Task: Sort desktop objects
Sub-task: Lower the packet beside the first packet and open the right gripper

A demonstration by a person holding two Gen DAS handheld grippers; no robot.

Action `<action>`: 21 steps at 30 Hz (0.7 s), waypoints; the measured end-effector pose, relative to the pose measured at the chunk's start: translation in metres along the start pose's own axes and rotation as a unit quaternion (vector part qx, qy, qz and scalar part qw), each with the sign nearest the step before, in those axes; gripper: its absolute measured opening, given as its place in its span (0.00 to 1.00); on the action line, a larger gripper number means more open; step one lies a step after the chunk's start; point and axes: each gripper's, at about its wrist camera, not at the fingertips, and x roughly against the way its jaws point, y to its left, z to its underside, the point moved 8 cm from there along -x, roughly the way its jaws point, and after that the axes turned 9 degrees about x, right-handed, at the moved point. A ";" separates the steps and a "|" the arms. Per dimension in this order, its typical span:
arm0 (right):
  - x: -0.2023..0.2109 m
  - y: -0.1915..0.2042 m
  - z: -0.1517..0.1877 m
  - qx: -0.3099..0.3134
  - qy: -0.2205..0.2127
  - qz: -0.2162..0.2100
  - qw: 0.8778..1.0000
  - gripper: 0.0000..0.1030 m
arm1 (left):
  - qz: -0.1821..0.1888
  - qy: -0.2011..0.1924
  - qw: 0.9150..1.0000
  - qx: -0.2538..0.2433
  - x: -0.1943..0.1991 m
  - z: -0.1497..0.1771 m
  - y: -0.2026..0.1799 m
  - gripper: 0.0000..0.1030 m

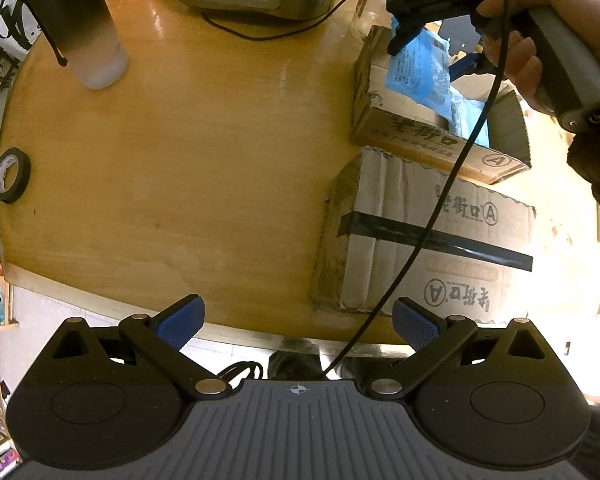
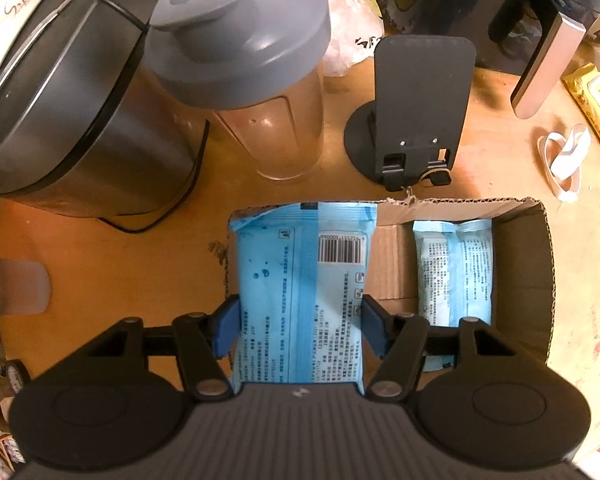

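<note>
Wooden table (image 1: pixel 180 152) with a round edge, seen from two wrist cameras pointing down. The right claw (image 2: pixel 296 328) is clamped on a light blue plastic packet with printed text and a barcode (image 2: pixel 300 280), its blue pads pressing both long edges. The packet hangs over the near left corner of an open brown cardboard box (image 2: pixel 520 248). A second, smaller pale blue packet (image 2: pixel 456 272) lies flat inside that box on its right side. In the left wrist view a person's hand (image 1: pixel 540 40) grips the right claw's handle above the box.

The left claw (image 1: pixel 298 320) hangs over the table's near edge, jaws wide apart with nothing between them. A closed cardboard box sealed with black tape (image 1: pixel 428 240) sits just beside the open one. A black tape roll (image 1: pixel 10 176) lies at the table's left edge. Behind the open box stand a clear shaker bottle with a grey lid (image 2: pixel 252 80), a dark rice cooker (image 2: pixel 80 100) and a black phone stand (image 2: pixel 416 120).
</note>
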 end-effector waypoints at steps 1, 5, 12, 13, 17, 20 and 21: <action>0.000 0.000 0.000 0.000 0.000 0.001 1.000 0.59 | 0.000 0.000 1.000 0.000 0.000 0.000 0.000 1.00; -0.001 -0.002 -0.001 0.000 0.000 0.003 1.000 0.59 | 0.000 0.001 1.000 0.000 0.000 -0.001 0.000 1.00; -0.007 -0.002 -0.002 0.008 0.002 0.007 1.000 0.59 | -0.002 0.002 1.000 -0.001 0.000 -0.002 0.000 1.00; -0.009 -0.002 -0.002 0.010 0.003 0.007 1.000 0.59 | -0.002 0.003 1.000 -0.001 -0.001 -0.002 0.001 1.00; -0.016 -0.001 -0.002 0.022 0.007 0.014 1.000 0.59 | -0.003 0.005 1.000 -0.001 -0.002 -0.002 0.002 1.00; -0.026 -0.003 -0.001 0.026 0.012 0.018 0.999 0.59 | -0.004 0.008 1.000 -0.001 -0.004 -0.002 0.003 1.00; -0.029 -0.003 -0.001 0.026 0.014 0.019 0.999 0.59 | -0.005 0.009 1.000 -0.001 -0.004 -0.001 0.003 1.00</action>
